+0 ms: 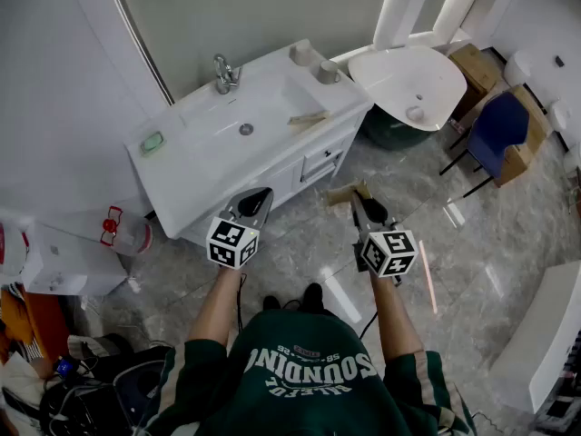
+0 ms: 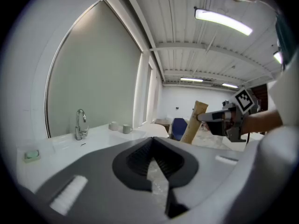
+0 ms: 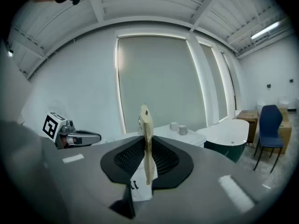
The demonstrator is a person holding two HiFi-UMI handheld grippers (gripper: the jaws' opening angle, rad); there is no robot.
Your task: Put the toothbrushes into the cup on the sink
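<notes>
Well apart: right tongs (image 1: 361, 203), sink rim (image 1: 281, 148).

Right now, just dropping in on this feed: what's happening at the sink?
A person stands facing the white sink with a gripper in each hand. The right gripper is shut on a flat tan toothbrush, held over the floor short of the counter. The left gripper is shut and empty. A second toothbrush lies on the counter near two cups; nothing sticks out of either.
</notes>
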